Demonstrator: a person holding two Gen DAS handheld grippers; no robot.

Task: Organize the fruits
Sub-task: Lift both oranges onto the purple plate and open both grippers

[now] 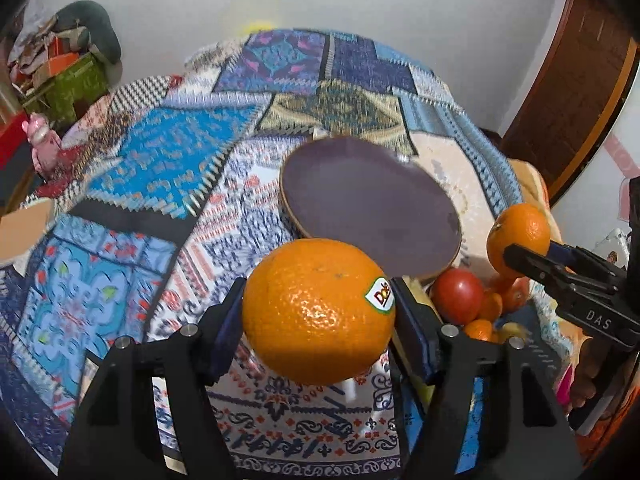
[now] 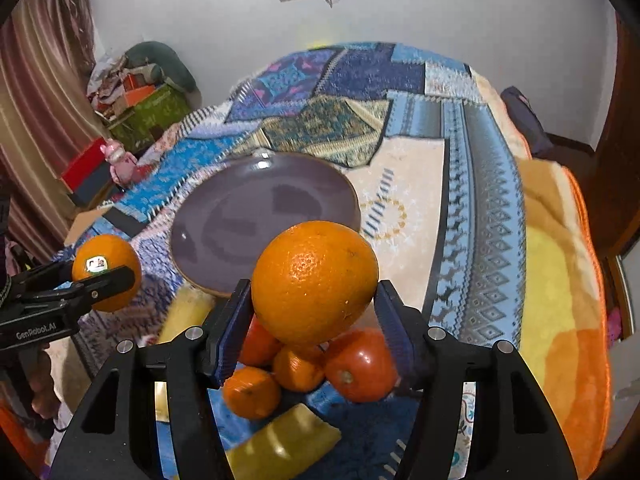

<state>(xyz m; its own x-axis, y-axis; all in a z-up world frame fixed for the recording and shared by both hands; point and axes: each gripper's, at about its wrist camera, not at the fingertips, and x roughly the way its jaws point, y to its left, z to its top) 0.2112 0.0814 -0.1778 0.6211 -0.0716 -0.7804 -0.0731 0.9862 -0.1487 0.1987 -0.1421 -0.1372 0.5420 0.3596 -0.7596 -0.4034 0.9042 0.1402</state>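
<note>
My left gripper is shut on a large orange with a Dole sticker, held above the patterned cloth. The same stickered orange shows at the left of the right wrist view. My right gripper is shut on a plain orange, which also appears at the right as the plain orange. An empty purple plate lies beyond both oranges, seen too as the purple plate. Below the right gripper lies a heap of fruit: a red tomato, small oranges and yellow pieces.
A patchwork cloth covers the bed-like surface. An orange-yellow blanket lies along its right side. A pink toy and green boxes stand at the far left. A wooden door is at the right.
</note>
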